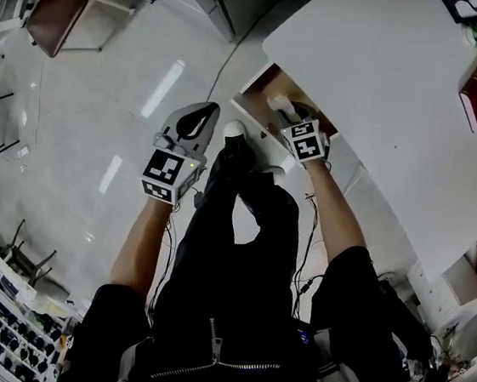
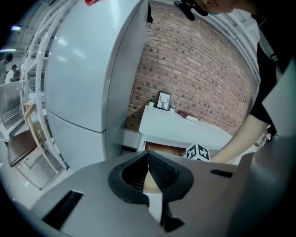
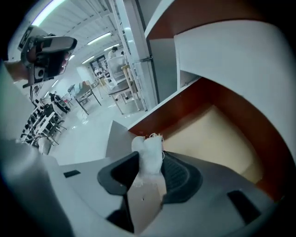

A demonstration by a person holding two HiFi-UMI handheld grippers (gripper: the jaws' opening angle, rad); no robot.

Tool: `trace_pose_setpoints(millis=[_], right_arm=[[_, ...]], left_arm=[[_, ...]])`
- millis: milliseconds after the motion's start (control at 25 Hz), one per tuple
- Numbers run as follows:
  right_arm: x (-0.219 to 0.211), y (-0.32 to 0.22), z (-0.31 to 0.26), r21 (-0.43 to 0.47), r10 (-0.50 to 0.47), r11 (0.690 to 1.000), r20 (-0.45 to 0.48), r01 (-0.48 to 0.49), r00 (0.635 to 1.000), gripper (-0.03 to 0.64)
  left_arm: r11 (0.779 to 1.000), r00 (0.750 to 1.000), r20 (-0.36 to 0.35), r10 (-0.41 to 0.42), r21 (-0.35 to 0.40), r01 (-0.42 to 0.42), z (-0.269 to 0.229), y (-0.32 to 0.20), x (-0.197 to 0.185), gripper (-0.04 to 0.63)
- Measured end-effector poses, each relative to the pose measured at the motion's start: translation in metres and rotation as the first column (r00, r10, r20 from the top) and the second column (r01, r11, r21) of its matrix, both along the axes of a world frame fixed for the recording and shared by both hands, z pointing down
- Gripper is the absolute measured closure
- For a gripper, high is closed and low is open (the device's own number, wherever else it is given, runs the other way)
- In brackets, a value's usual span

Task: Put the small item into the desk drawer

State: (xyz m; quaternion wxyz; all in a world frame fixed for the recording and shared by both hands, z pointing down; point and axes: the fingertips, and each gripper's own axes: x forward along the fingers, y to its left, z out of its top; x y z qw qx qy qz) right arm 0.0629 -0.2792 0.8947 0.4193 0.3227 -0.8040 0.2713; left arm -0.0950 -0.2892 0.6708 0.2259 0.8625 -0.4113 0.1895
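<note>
two claws [image 1: 203, 115] [image 1: 286, 112], one desk [image 1: 388, 83], one drawer [image 1: 266, 83], one small item [image 3: 148, 155].

The small item [image 3: 148, 149] between the right tongs [image 3: 150, 163] looks like white, fuzzy cloth with frayed threads. Just beyond them, the drawer [image 3: 217, 134] shows smooth pale wood inside reddish-brown walls.

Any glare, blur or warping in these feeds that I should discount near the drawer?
Head view: heavy fisheye bends the desk; light glare streaks the floor. Left gripper view: the brick wall bows and the corners go black. Right gripper view: the white item is washed out with little texture; the drawer inside is evenly lit.
</note>
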Motion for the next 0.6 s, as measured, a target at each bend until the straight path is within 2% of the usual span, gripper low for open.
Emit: trace_pose_setpoints(millis=[160, 280, 600], right_arm=[[-0.004, -0.003, 0.04, -0.063, -0.048, 0.997, -0.035, 0.046, 0.998, 0.462], [0.003, -0.005, 0.071, -0.108, -0.048, 0.993, -0.082, 0.039, 0.995, 0.462], [0.015, 0.003, 0.105, -0.192, -0.055, 0.981, -0.12, 0.031, 0.991, 0.454]], left_arm=[[1.0, 1.0, 0.014, -0.001, -0.025, 0.001, 0.018, 0.007, -0.014, 0.574], [0.999, 1.0, 0.026, -0.002, -0.043, 0.004, 0.033, 0.01, -0.025, 0.574], [0.996, 0.999, 0.042, -0.014, -0.082, 0.017, 0.058, 0.012, -0.036, 0.574]])
